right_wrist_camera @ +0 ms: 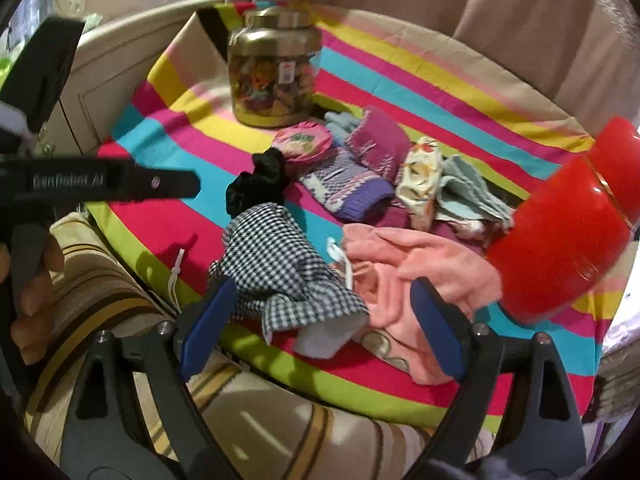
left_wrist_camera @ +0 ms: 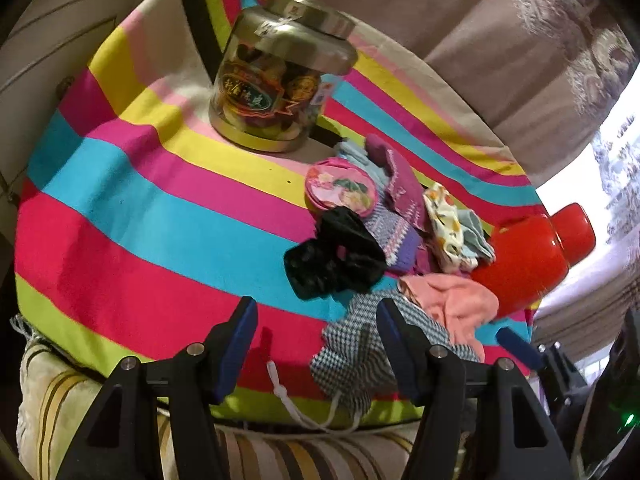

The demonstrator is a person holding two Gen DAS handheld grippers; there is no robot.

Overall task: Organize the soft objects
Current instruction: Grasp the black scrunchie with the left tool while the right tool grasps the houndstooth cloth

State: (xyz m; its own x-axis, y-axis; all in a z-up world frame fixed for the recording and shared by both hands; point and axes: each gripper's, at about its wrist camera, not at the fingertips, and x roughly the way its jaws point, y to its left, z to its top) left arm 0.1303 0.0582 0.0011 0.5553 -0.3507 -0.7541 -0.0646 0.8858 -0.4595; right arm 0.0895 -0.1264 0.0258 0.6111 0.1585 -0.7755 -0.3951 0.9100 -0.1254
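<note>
Worktop (right_wrist_camera: 168,224): a round surface under a cloth of pink, blue, yellow and green stripes; every item sits on it, the soft ones gathered toward the near right side.

Red container (right_wrist_camera: 560,232): a glossy red vessel at the right edge of the worktop, just beside the heap and close to the right jaws' outer side.

Jar (left_wrist_camera: 276,80): a clear jar with a metal lid, upright at the far side, well apart from both hands.

Soft heap: a pink cloth (right_wrist_camera: 420,272) nearest the front; a checked pouch (right_wrist_camera: 280,272) overlapping its left edge; behind them a black scrunchie (right_wrist_camera: 256,188), purple knitted socks (right_wrist_camera: 352,188), a patterned piece and pale blue cloths.

Checked pouch, axis: it lies long from far left to near right, its white-lined mouth turned toward the front rim; its cord trails off to the left.

Right gripper (right_wrist_camera: 324,332): jaws spread wide and grasping nothing; the pouch's mouth and the pink cloth's near fold lie between and just ahead of them; by this view it is the nearer hand, and likely the one to take the first piece.

Left gripper (left_wrist_camera: 316,344): jaws released and bare; mostly striped cloth shows between them, and the pouch (left_wrist_camera: 360,352) lies off to their right, under the right-hand jaw.
</note>
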